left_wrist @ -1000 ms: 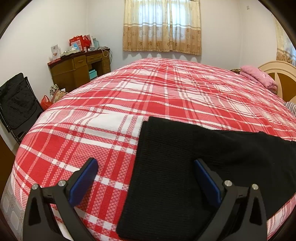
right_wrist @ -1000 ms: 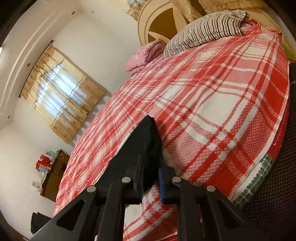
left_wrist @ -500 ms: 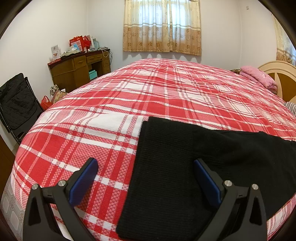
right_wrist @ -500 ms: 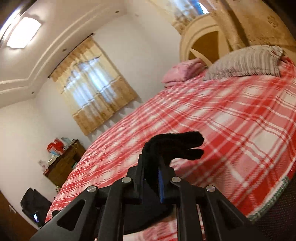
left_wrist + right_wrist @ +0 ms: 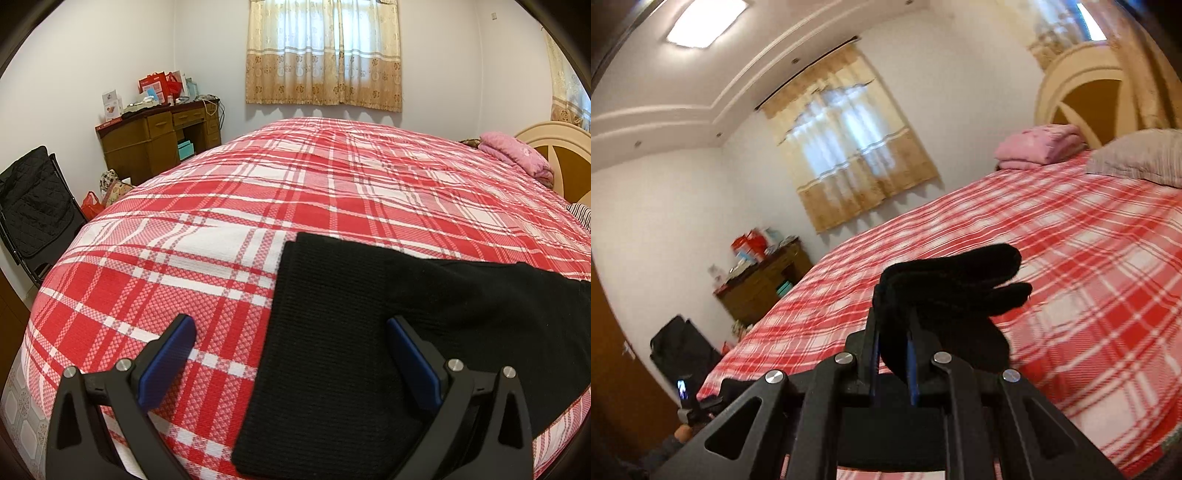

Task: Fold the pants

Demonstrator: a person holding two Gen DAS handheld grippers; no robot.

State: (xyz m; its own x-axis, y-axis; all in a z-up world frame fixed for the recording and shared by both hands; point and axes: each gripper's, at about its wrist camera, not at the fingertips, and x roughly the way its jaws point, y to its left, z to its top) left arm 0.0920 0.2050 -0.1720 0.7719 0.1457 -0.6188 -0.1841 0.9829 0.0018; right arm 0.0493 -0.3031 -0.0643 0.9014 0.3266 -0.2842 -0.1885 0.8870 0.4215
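Observation:
Black knit pants (image 5: 332,350) lie on the red plaid bed (image 5: 221,229), one end flat near the front edge, the other rising off to the right. My left gripper (image 5: 291,332) hovers open above that flat end, its right finger over the cloth and its left finger over the bedspread. In the right wrist view my right gripper (image 5: 894,325) is shut on a bunched end of the pants (image 5: 953,284), lifted well above the bed (image 5: 1089,277). The cloth sticks out past the fingertips in thick folds.
A pink folded blanket (image 5: 513,151) and a striped pillow (image 5: 1137,158) lie by the headboard (image 5: 1082,88). A wooden desk (image 5: 159,136) with boxes stands at the far left wall. A black folding chair (image 5: 33,199) is beside the bed's left edge.
My right gripper has risen and rolled upright, carrying the pants end up off the bed. The right part of the pants now lifts higher in the left wrist view. The left gripper has stayed still.

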